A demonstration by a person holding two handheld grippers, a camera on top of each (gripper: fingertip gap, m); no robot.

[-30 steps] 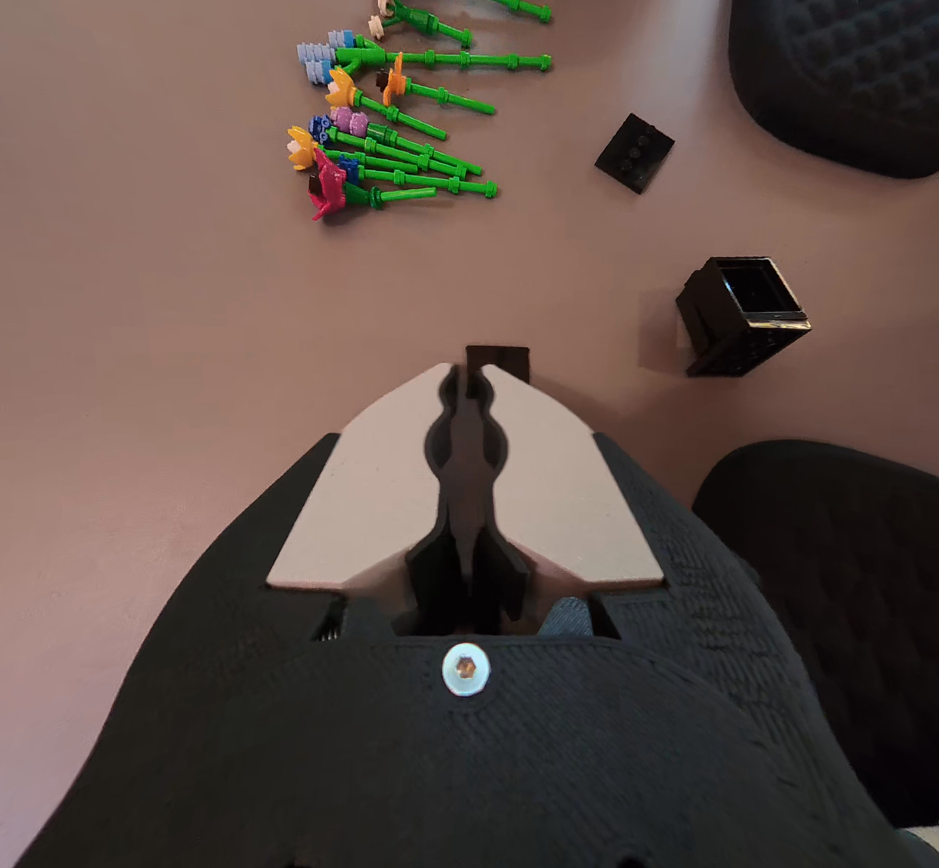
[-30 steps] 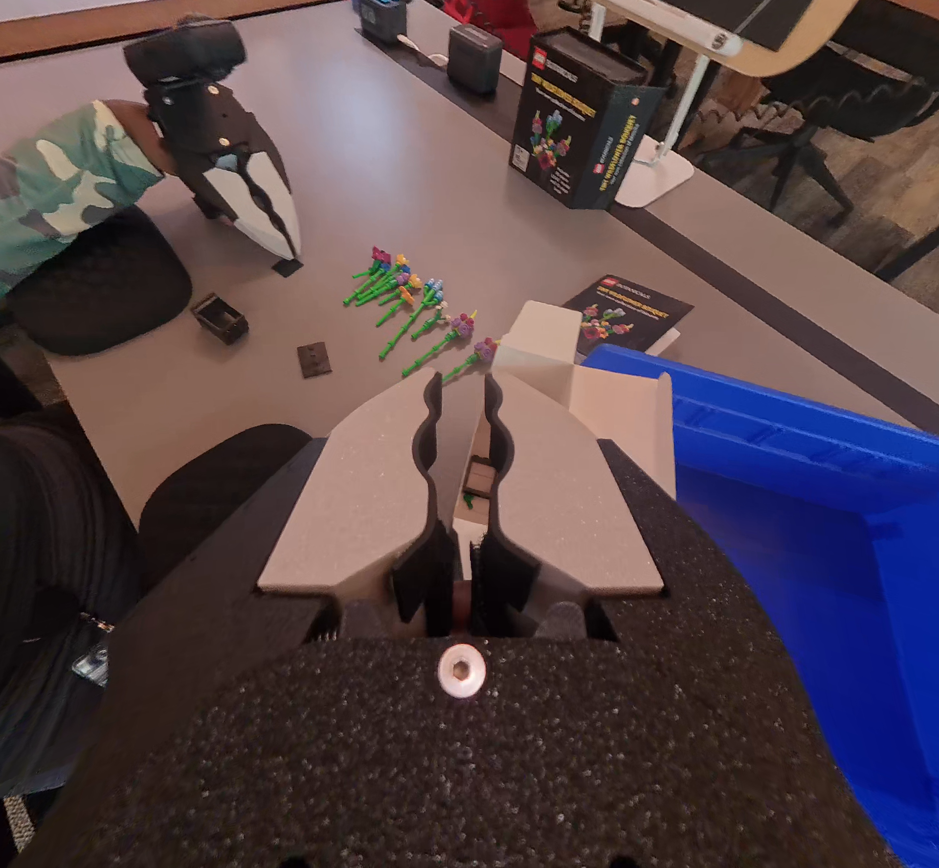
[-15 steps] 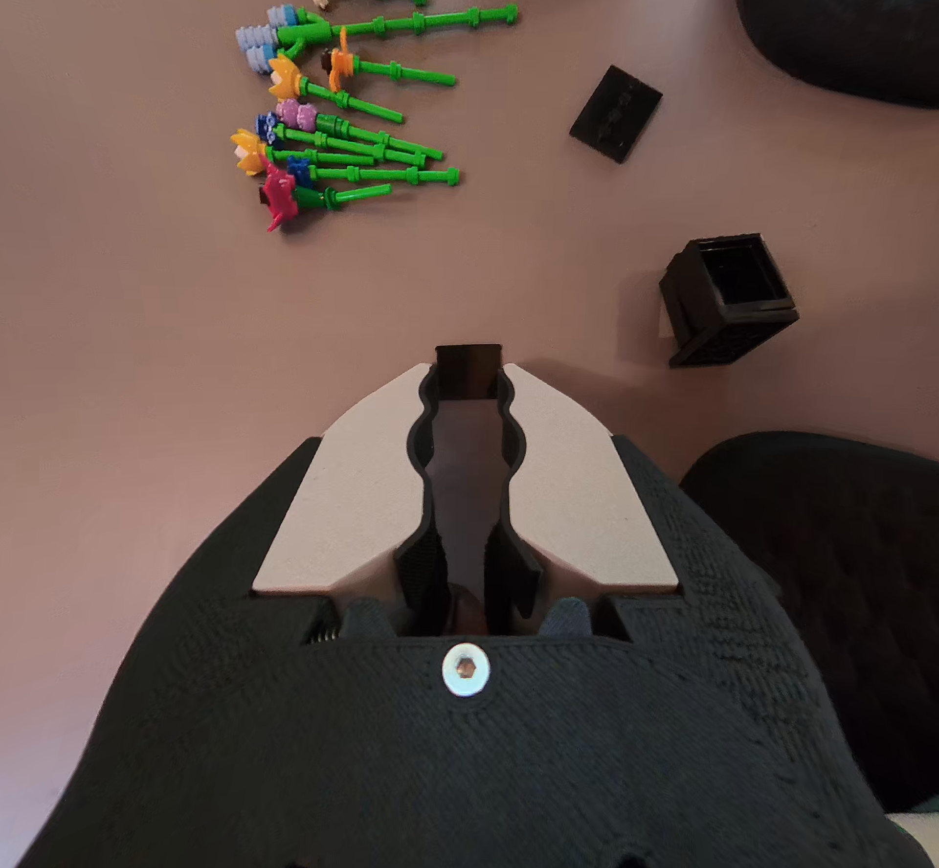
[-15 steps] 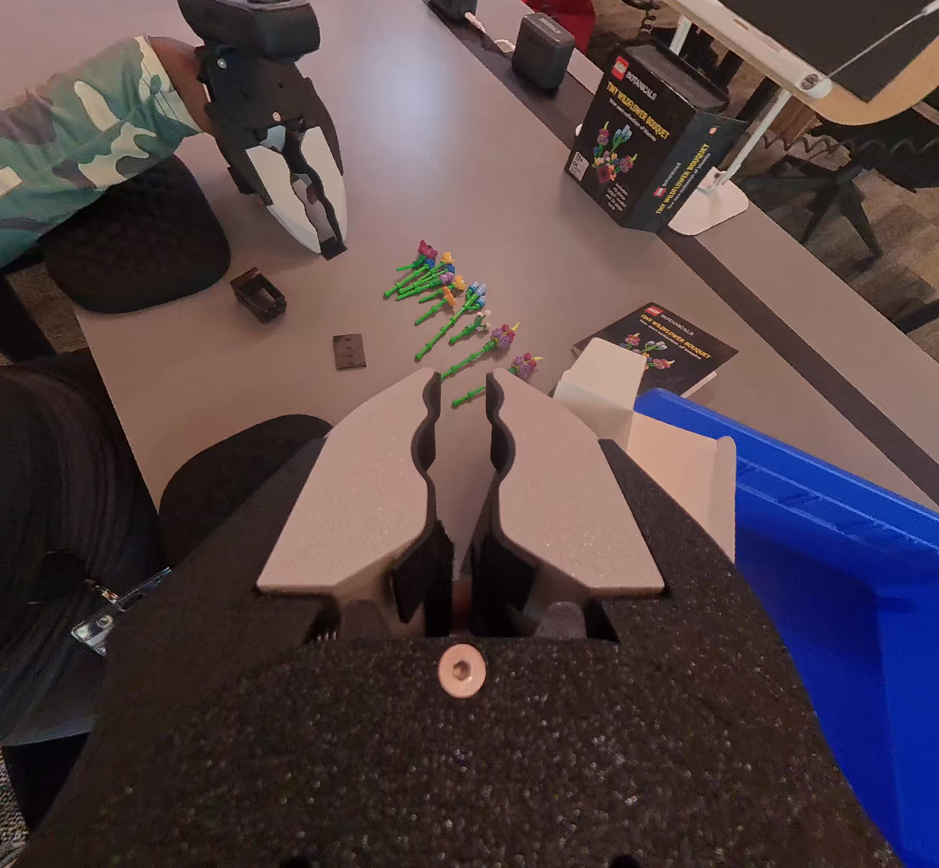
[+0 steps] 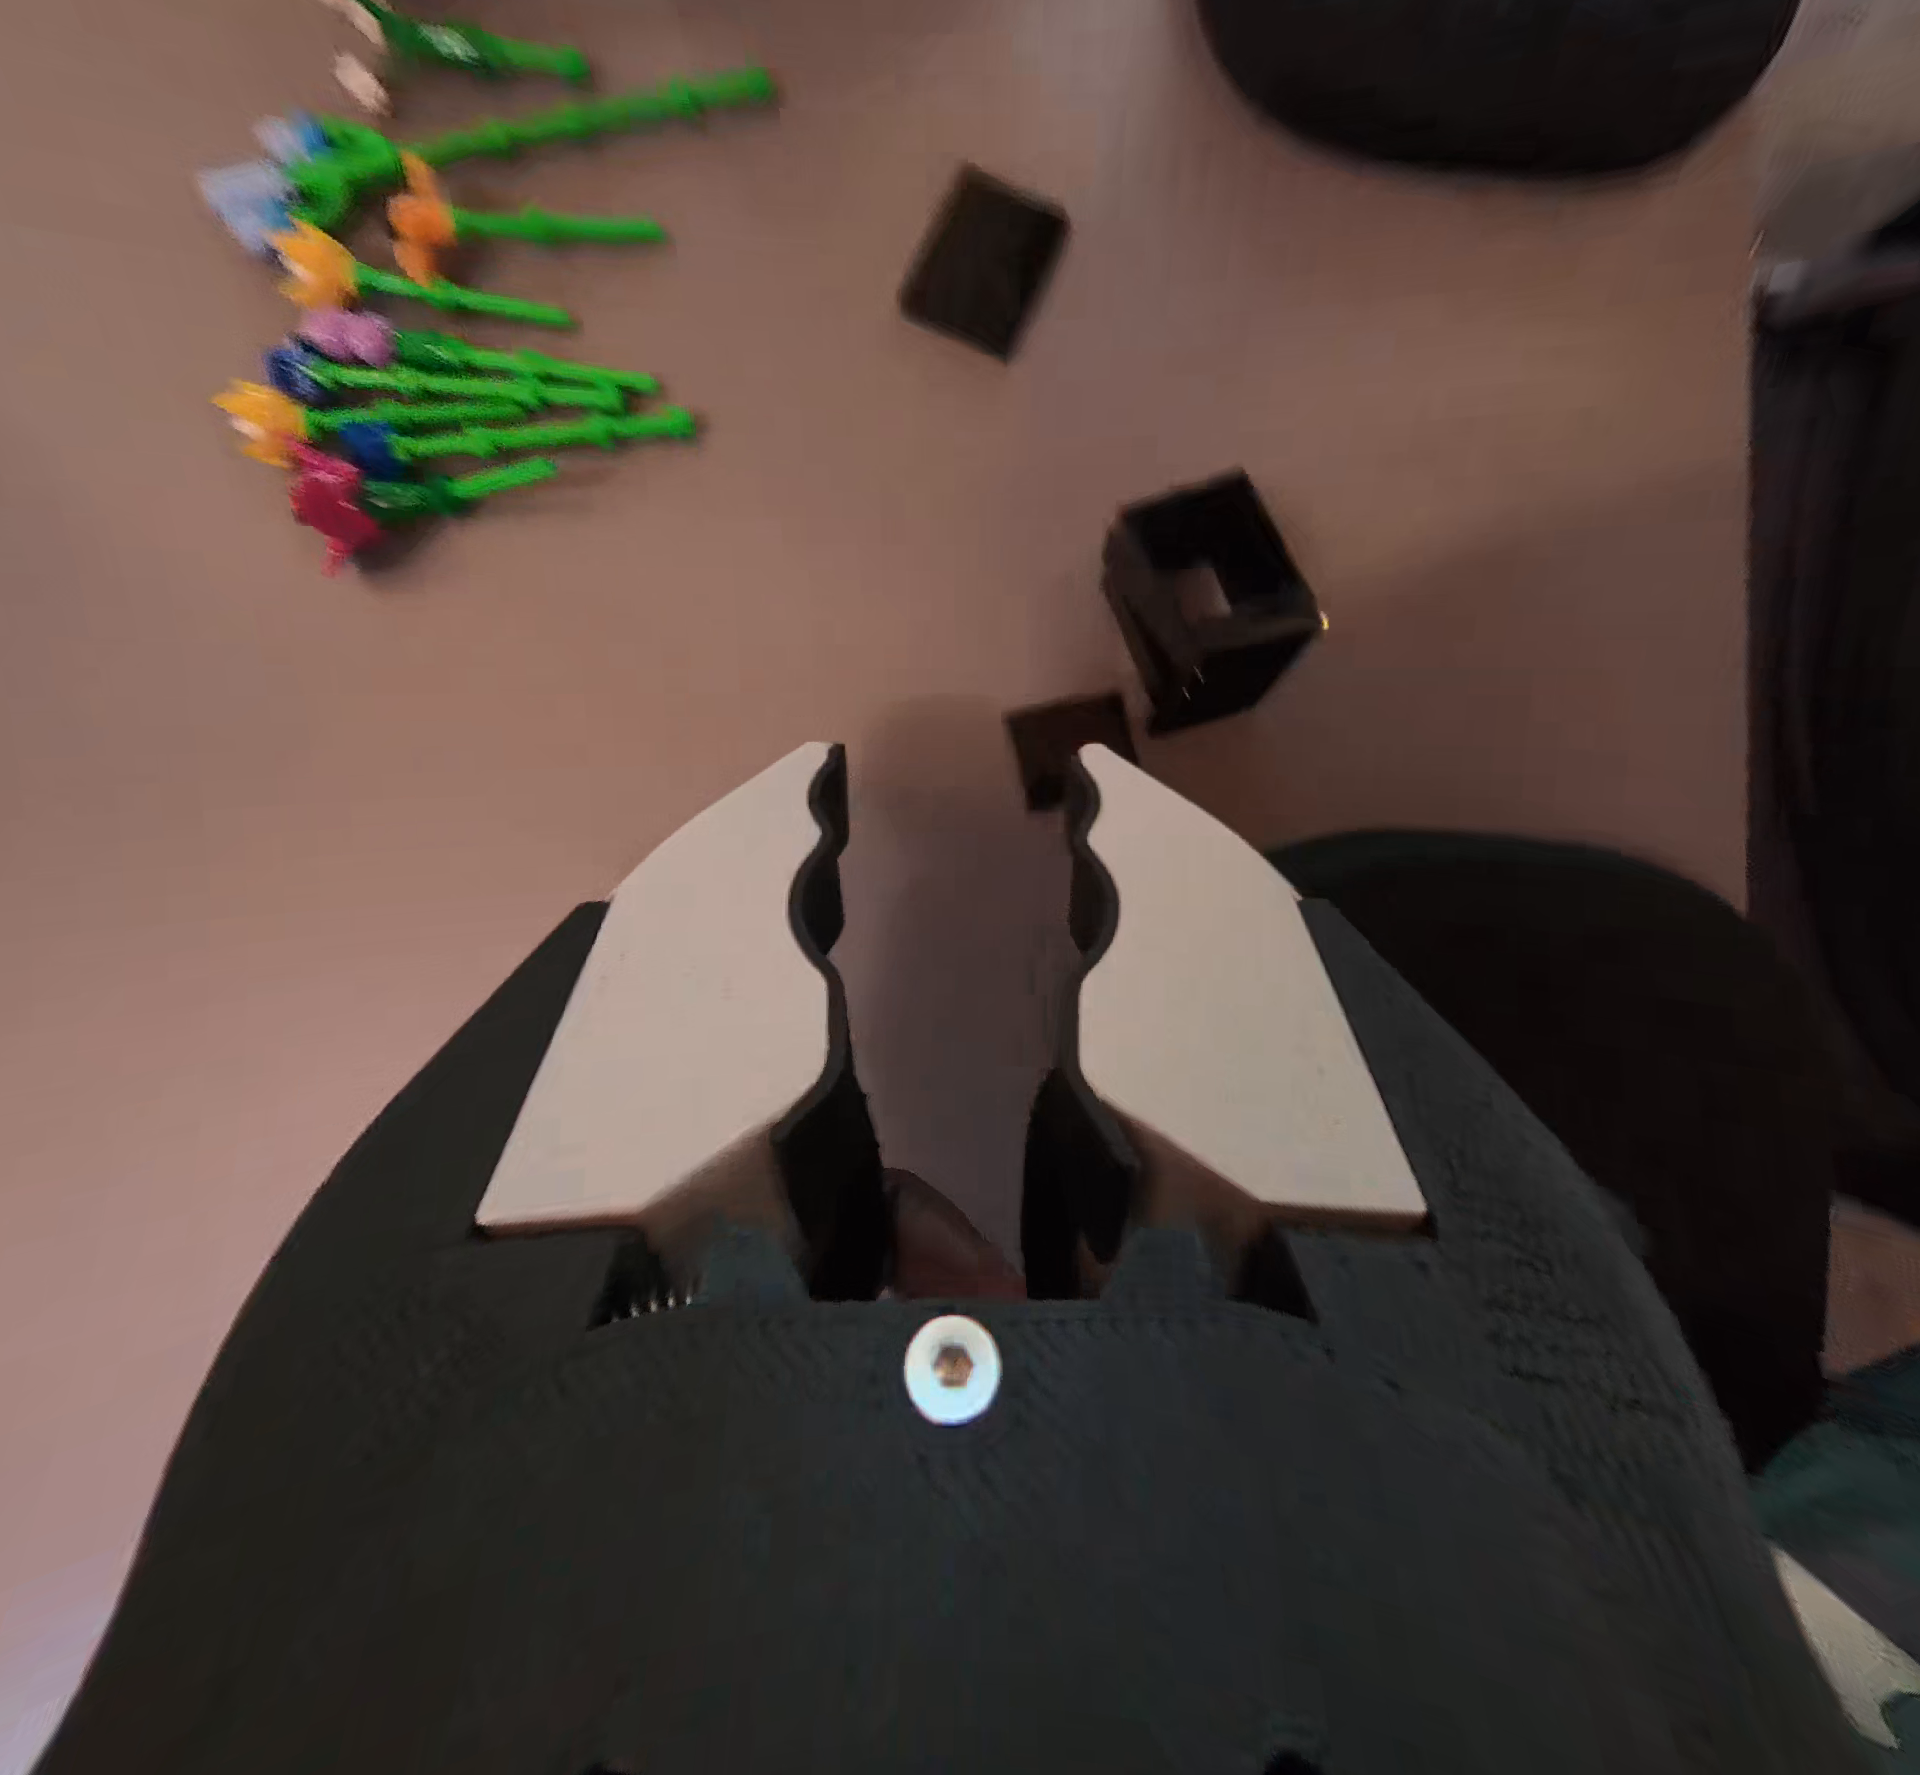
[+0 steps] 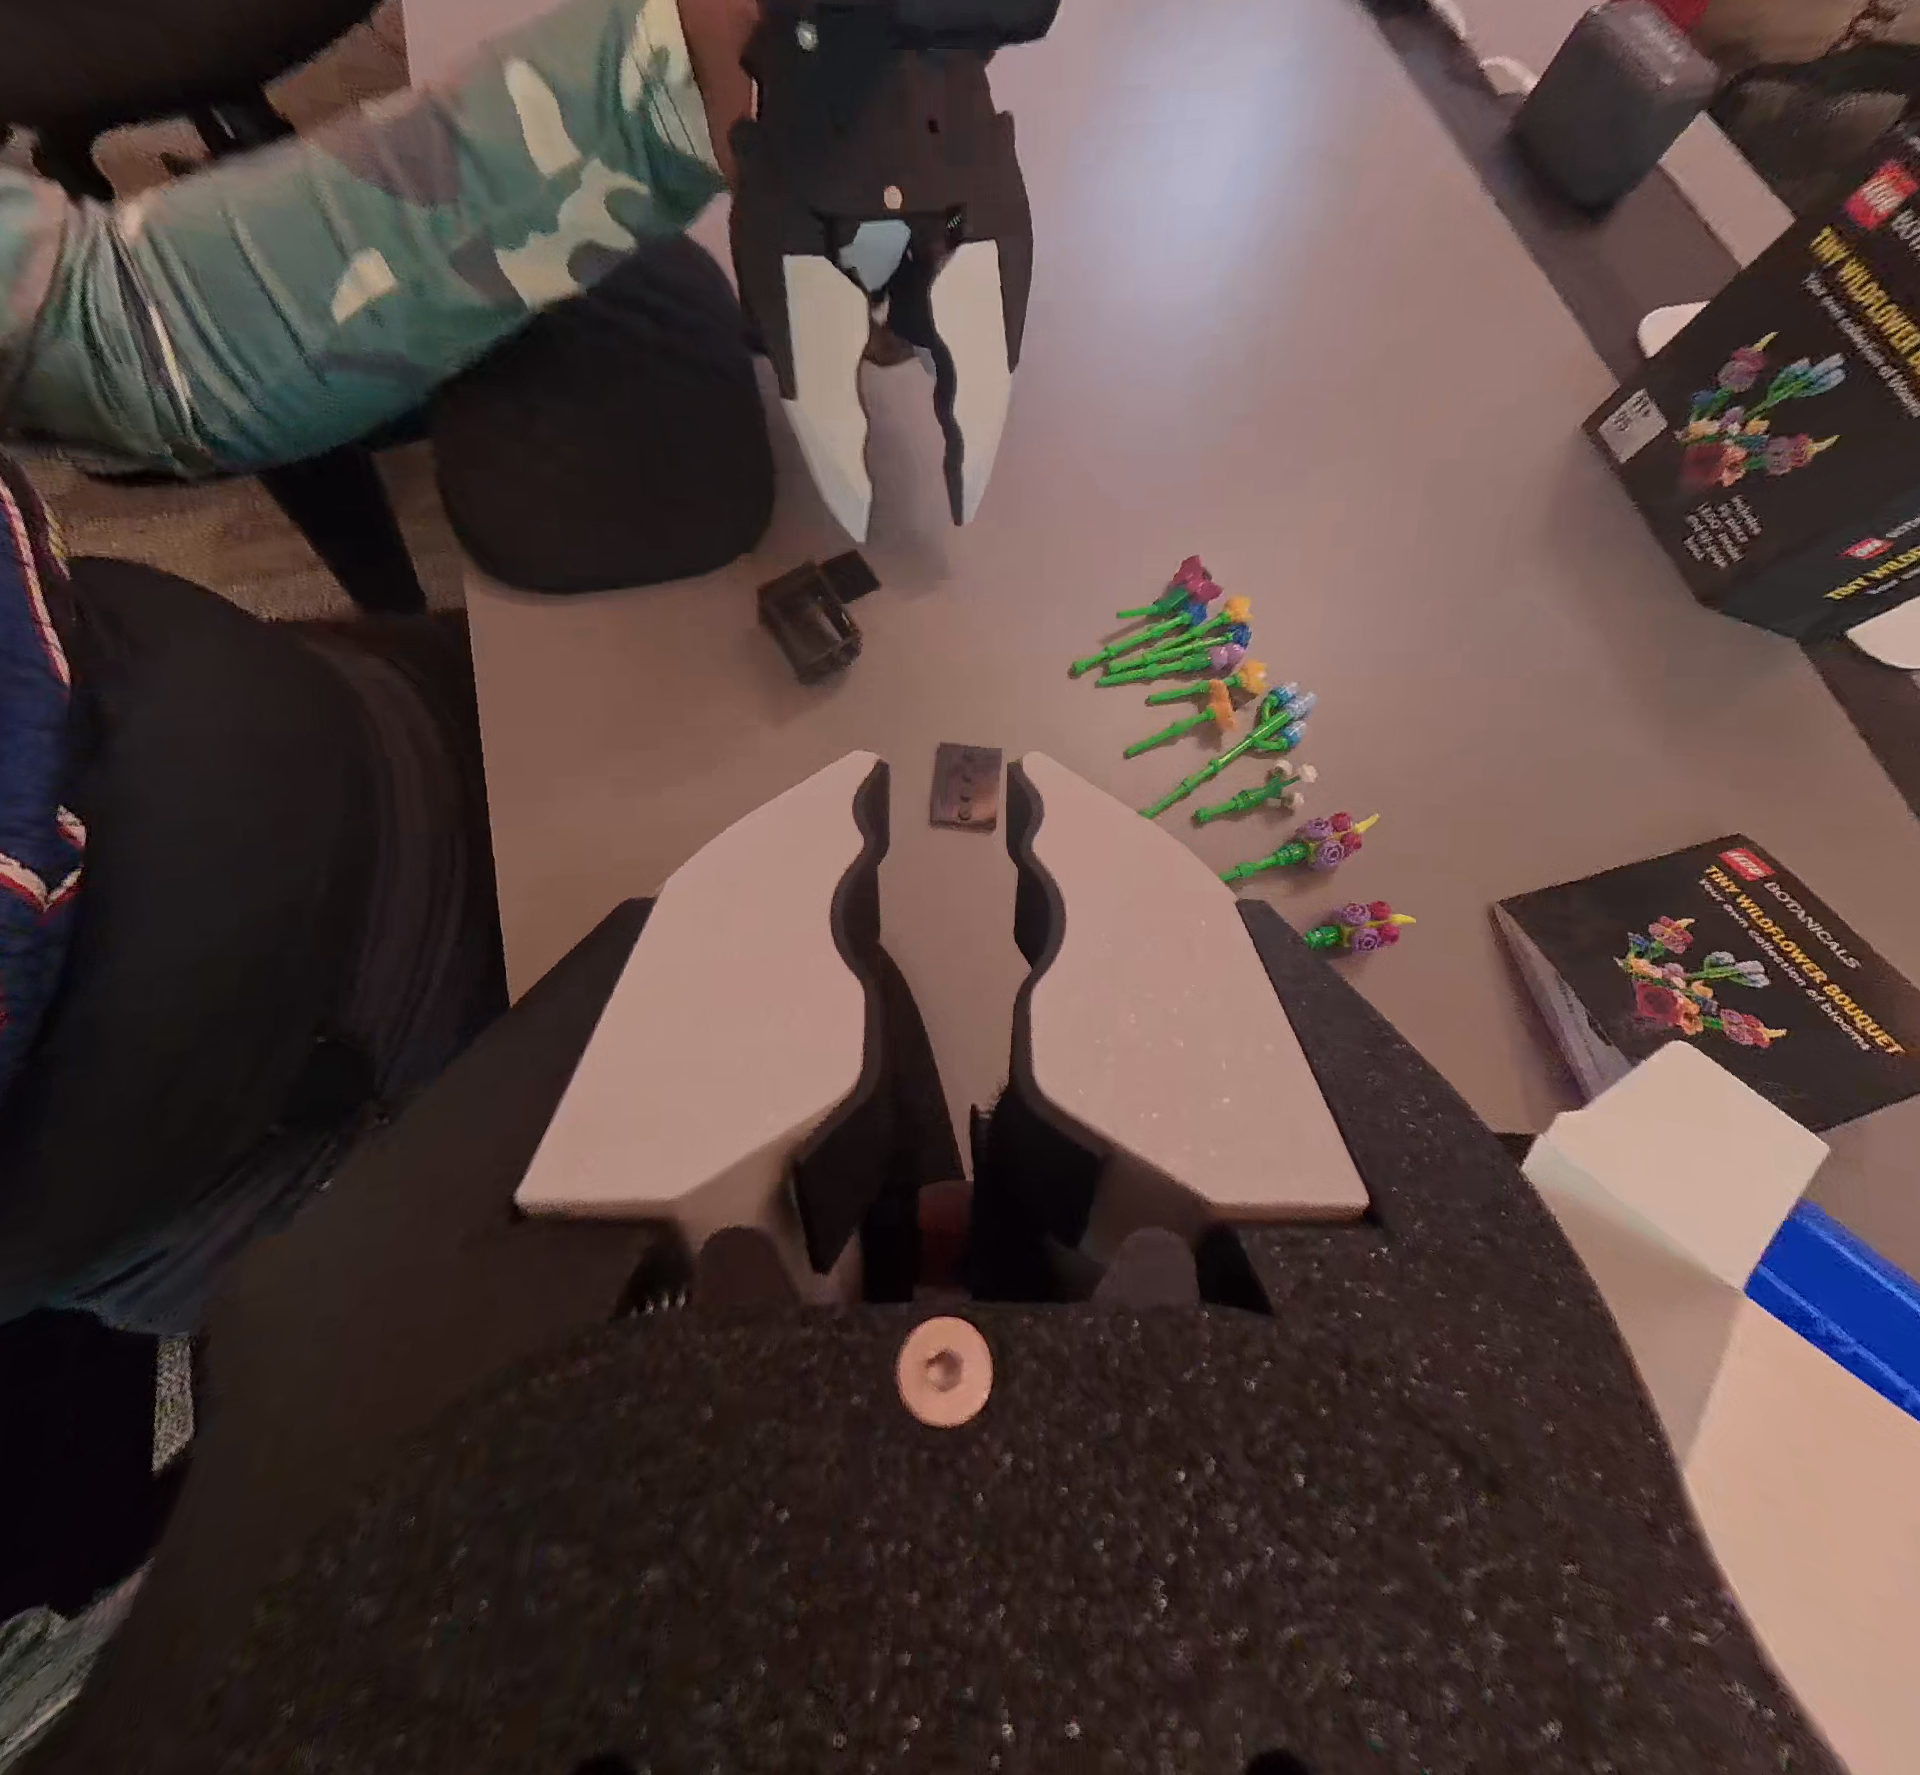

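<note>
My left gripper [image 5: 958, 764] is open and empty above the table. A small black piece [image 5: 1070, 738] lies on the table just past its right fingertip, next to a black open-topped box [image 5: 1210, 598]. A flat black plate [image 5: 982, 260] lies farther off. My right gripper [image 6: 951, 769] is open and empty, and the same flat black plate [image 6: 966, 785] lies on the table just beyond its tips. The right wrist view also shows the left gripper [image 6: 914, 520], the black box [image 6: 810, 619] and the small piece [image 6: 852, 572].
Several toy flowers with green stems [image 6: 1216, 686] lie in a row; they also show in the left wrist view [image 5: 447, 323]. A dark printed box [image 6: 1787, 437], a booklet [image 6: 1714, 977], a white carton [image 6: 1683, 1195] and a blue bin [image 6: 1849, 1289] stand to the right. Black chair cushions [image 5: 1507, 11] flank the table edge. The gap from one gripper's tips to the other's is roughly 20 cm. The flat black plate [image 5: 982, 260] lies some 10 cm from my left tips, 15 cm from my right tips. Seen from the right wrist view [image 6: 961, 777] as well.
My left gripper opened and let go of the small black piece, which now lies by the black box. My right gripper swung left over the flat plate and opened wider.
</note>
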